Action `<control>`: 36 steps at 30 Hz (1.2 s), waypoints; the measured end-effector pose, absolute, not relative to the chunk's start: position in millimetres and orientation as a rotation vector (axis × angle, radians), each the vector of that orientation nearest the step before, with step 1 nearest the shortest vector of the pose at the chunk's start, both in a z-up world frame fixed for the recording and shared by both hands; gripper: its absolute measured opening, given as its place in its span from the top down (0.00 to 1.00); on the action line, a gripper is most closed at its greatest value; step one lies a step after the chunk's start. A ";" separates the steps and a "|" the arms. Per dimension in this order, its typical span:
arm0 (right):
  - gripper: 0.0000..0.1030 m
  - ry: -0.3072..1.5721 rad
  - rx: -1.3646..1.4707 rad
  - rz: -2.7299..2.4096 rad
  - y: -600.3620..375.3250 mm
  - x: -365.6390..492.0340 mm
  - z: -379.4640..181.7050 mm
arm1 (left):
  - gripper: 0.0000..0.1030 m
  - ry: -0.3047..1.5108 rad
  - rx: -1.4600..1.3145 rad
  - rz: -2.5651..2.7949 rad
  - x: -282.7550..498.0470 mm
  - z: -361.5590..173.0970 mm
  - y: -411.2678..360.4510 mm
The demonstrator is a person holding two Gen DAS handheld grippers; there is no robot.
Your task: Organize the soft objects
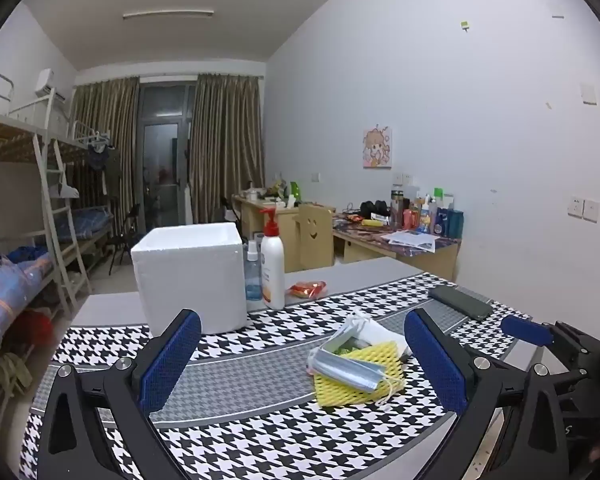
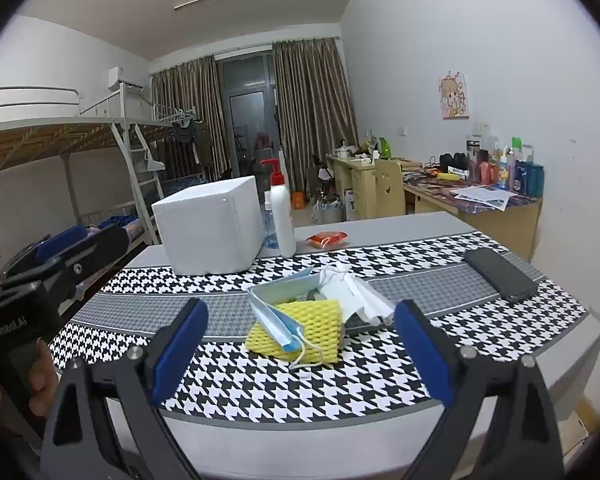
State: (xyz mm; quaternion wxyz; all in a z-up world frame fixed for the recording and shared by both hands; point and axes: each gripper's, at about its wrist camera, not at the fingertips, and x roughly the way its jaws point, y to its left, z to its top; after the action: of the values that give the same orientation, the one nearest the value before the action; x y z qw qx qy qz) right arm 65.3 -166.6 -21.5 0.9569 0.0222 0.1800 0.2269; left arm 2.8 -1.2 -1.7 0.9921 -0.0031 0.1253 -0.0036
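**Left wrist view: soft pile waits between spread jaws**

Left wrist view and right wrist view are both filled by a table [image 1: 100,308] covered with a houndstooth cloth [image 2: 260,384]. Near its middle the soft things are heaped together: a yellow foam net [image 2: 320,332] with a ribbed, meshy skin, a blue pleated mask [image 2: 278,328] draped over it with ear loops trailing toward the near edge, and crumpled white tissue [image 2: 364,292] behind. A shallow tray [image 2: 260,290] seems to sit under the heap, though its contents cannot be made out.

Both tools are held just short of the pile, tilted slightly down, probably so that a pick can be chosen. The left gripper [image 1: 300,364] is spread wide with nothing between its blue pads; the right gripper [image 2: 300,356] is likewise spread and empty.

Far left, a white foam box [image 1: 188,272] stands, matte and blocky; it is judged the likely bin. A pump bottle [image 1: 272,264] and a small spray bottle [image 1: 253,276] are set beside it, a red packet [image 1: 306,289] just right of them. A dark phone [image 2: 500,274] lies flat at the right, well apart.
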 end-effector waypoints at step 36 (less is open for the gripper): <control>0.06 0.347 0.032 0.471 -165.4 62.8 -15.4 | 0.01 0.270 -0.023 -0.008 5.0 -5.1 8.4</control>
State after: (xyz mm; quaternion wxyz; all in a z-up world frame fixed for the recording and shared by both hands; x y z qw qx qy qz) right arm 62.8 -165.4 -15.4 0.9574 0.0157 0.1712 0.2319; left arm 5.0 8.4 -5.1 0.9908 -0.0115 0.1346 -0.0041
